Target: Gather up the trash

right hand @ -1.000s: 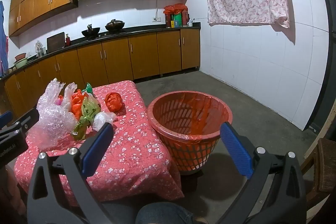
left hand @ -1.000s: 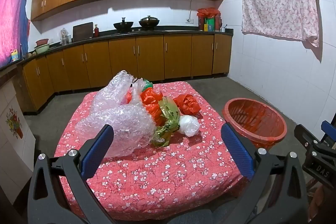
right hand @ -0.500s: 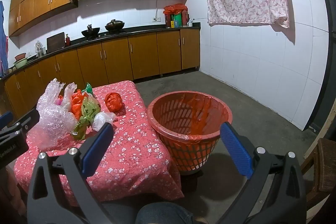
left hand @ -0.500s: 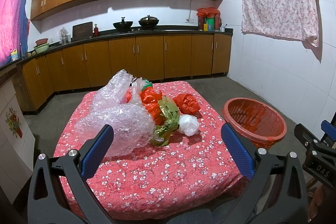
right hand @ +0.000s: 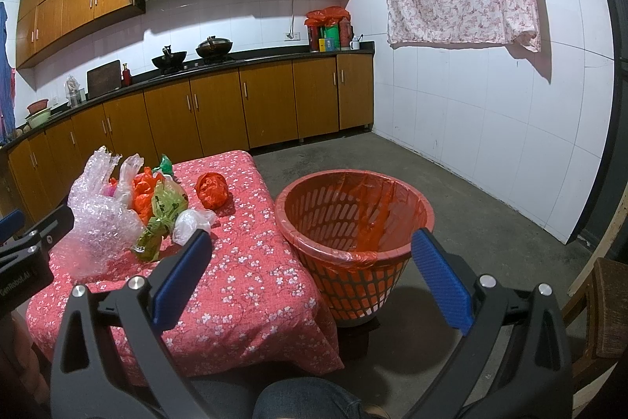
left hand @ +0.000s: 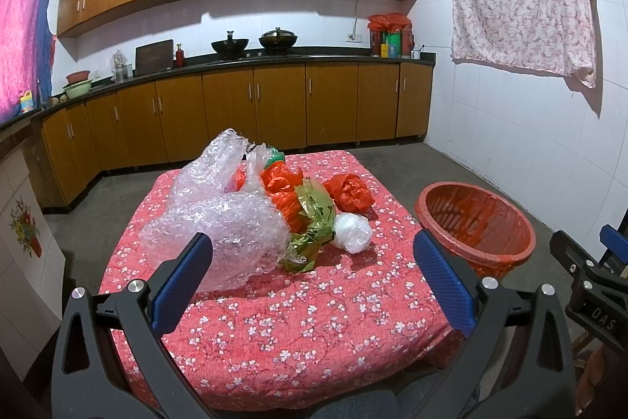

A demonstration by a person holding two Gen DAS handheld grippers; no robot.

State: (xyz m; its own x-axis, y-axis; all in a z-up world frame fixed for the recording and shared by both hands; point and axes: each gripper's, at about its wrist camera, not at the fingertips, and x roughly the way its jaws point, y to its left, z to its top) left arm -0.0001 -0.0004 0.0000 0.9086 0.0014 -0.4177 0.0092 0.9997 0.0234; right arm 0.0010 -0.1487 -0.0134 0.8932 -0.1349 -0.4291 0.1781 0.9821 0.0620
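Hovering short of the trash pile [left hand: 267,211] with both hand-held grippers, left [left hand: 314,277] and right [right hand: 310,273], released and empty; best pinching the white bag [left hand: 351,232] nearest the basket [right hand: 353,218] first

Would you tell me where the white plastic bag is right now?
The white plastic bag lies on the table, at the pile's right edge, beside the green bag.
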